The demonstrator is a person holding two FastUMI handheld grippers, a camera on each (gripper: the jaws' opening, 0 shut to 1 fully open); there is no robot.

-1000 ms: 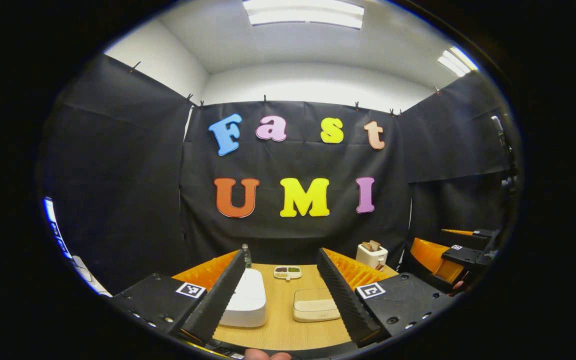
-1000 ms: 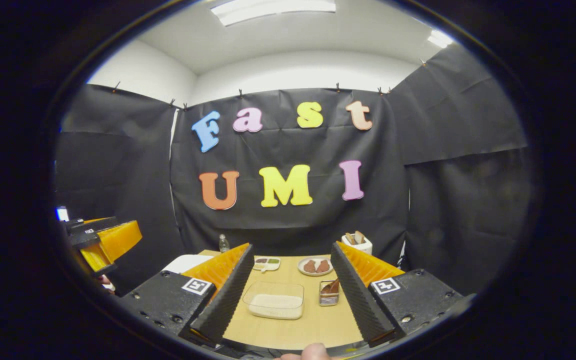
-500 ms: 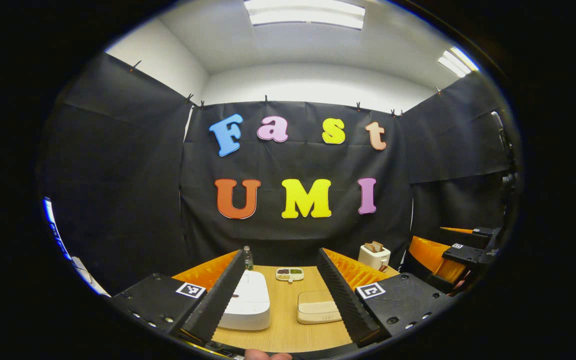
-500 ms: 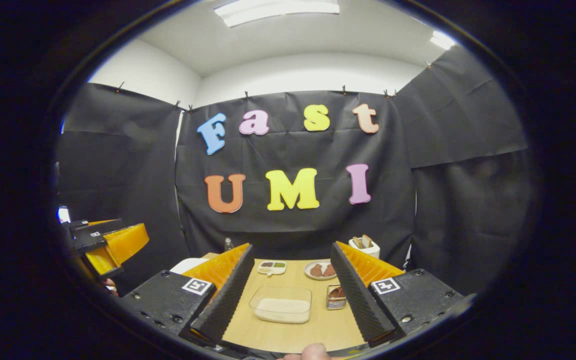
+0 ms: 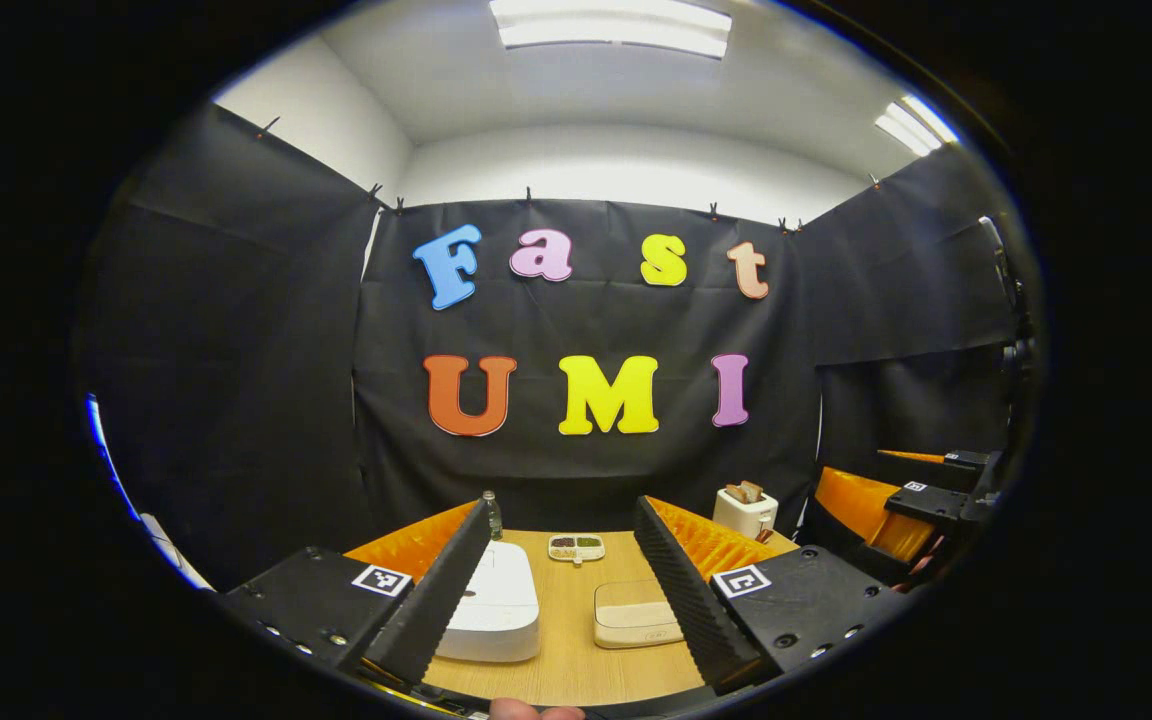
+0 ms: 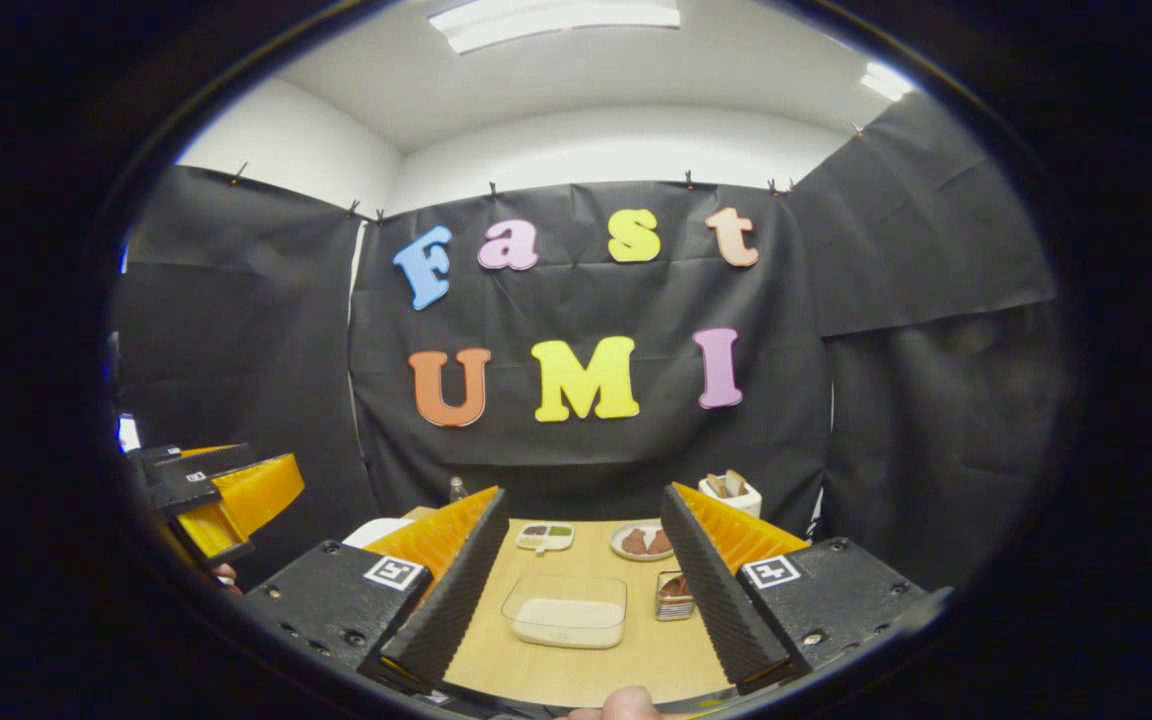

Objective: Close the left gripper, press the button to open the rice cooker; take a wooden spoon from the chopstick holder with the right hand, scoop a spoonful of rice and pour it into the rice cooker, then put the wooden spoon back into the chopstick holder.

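Task at its outset: both the left gripper [image 5: 561,590] and the right gripper [image 6: 576,590] hover wide apart and empty above the bench [image 5: 561,660], the rice cooker [image 5: 491,605] lidded, the spoon holder [image 6: 674,595] untouched beside the rice box [image 6: 566,610].

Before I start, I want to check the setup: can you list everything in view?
table: 1, light wood, under everything.
rice cooker: 1, white, lid shut, left side.
rice container: 1, clear, holding white rice, centre.
chopstick holder: 1, with a wooden spoon, right of the container.
divided dish: 1, white, far side.
plate: 1, white, brown food on it.
toaster: 1, white, far right corner.
bottle: 1, clear, far left.
left hand-held gripper: 1, open.
right hand-held gripper: 1, open.
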